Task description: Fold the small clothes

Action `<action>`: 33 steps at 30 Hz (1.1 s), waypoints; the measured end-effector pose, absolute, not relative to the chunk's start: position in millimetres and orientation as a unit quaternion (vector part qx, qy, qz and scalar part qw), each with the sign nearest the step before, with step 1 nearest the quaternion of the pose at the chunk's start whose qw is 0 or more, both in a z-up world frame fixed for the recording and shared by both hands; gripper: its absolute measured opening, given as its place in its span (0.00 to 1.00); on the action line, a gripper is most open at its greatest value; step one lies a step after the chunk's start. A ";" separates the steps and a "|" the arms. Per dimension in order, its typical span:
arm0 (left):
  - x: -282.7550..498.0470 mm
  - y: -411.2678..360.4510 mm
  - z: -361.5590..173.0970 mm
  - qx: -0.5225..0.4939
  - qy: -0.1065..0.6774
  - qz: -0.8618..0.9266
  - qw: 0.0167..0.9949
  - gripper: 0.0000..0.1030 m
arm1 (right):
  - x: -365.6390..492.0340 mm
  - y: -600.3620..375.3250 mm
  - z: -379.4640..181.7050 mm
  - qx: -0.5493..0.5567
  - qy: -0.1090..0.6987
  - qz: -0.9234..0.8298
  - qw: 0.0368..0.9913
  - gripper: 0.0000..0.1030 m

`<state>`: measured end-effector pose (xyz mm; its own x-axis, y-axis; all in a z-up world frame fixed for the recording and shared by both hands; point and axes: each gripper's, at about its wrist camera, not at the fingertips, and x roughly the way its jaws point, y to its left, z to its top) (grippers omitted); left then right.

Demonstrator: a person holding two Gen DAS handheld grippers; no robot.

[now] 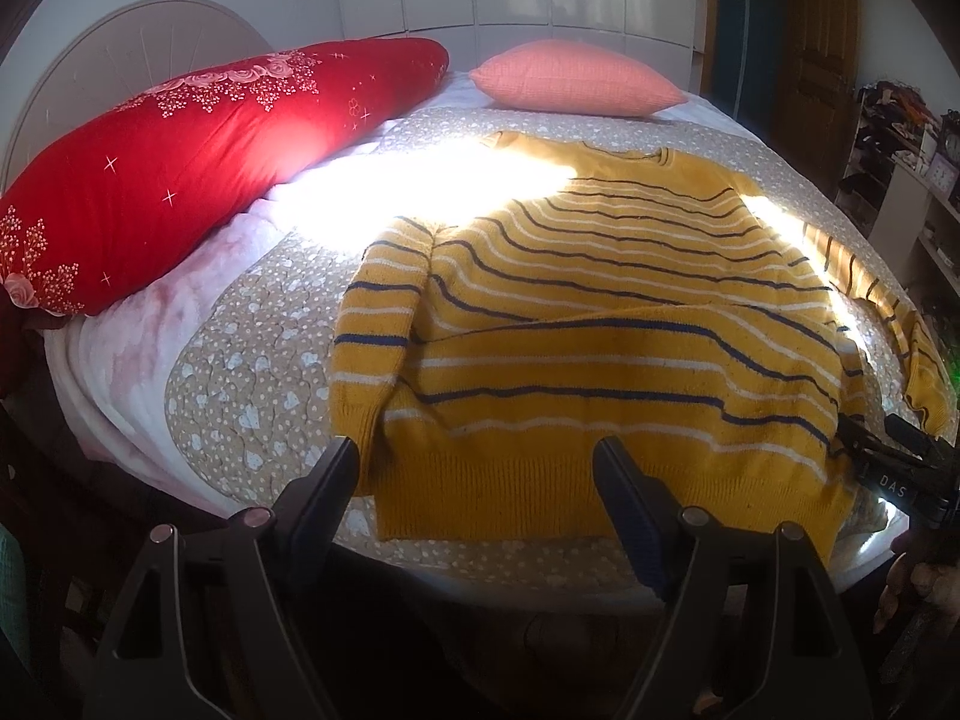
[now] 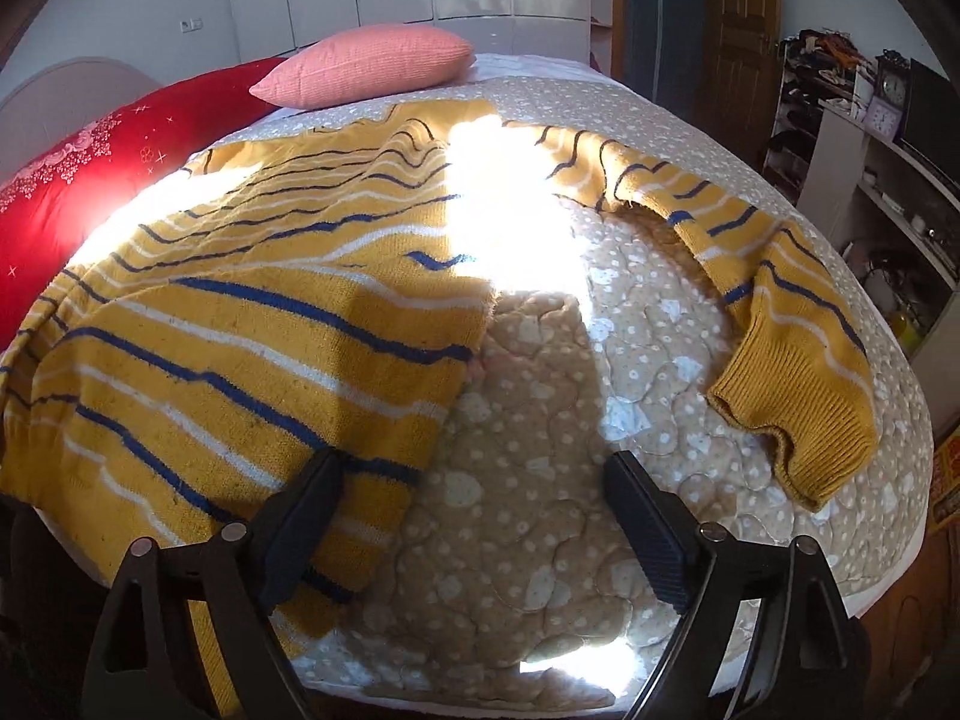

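Note:
A yellow sweater with blue and white stripes lies flat on the bed, hem toward me and a crease across its body. Its left sleeve lies along the body. Its right sleeve stretches out loosely over the quilt, cuff nearest me. My left gripper stands open just over the hem near the sweater's left corner, nothing pressed between its pads. My right gripper is open too, its left finger over the sweater's right side edge, bare quilt between the fingers. It also shows at the right of the left wrist view as the right gripper.
A beige dotted quilt covers the bed. A long red pillow lies along the left, a pink pillow at the far end. White shelves with clutter and a wooden door stand to the right.

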<state>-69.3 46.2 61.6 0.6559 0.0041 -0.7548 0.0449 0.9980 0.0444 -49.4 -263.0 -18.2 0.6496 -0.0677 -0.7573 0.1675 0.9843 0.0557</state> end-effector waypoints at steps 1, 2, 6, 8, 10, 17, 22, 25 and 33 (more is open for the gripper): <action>-69.3 46.5 61.7 0.029 0.414 -0.011 0.910 0.77 | -49.4 -262.1 -18.6 0.059 0.412 -0.066 0.907 0.93; -69.3 46.5 61.6 0.028 0.414 -0.011 0.910 0.77 | -48.9 -260.8 -19.1 0.056 0.411 -0.067 0.908 0.93; -69.6 46.7 60.9 0.025 0.415 -0.012 0.910 0.77 | -50.4 -257.5 -21.2 0.049 0.399 -0.066 0.913 0.97; -69.7 46.8 60.7 0.025 0.415 -0.013 0.909 0.77 | -51.8 -257.5 -22.3 0.051 0.393 -0.060 0.916 0.99; -69.7 46.9 60.3 0.025 0.415 -0.013 0.909 0.77 | -53.2 -258.3 -22.7 0.053 0.388 -0.058 0.918 0.99; -70.1 43.4 58.9 0.026 0.417 -0.017 0.908 0.77 | -55.5 -257.4 -23.4 0.050 0.385 -0.052 0.920 0.99; -72.0 38.9 59.5 0.032 0.415 -0.019 0.909 0.77 | -54.2 -255.7 -23.8 0.041 0.390 -0.053 0.918 0.99; -72.7 36.9 59.3 0.034 0.417 -0.020 0.908 0.78 | -54.9 -254.5 -24.3 0.037 0.387 -0.056 0.920 0.99; -73.4 33.5 60.1 0.039 0.415 -0.021 0.909 0.78 | -57.6 -254.3 -24.2 0.036 0.382 -0.055 0.922 0.99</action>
<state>-73.4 33.5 60.1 0.6543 -0.0052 -0.7562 0.0699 0.9961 0.0536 -57.6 -254.3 -24.2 0.7019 -0.0750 -0.7083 0.1295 0.9913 0.0233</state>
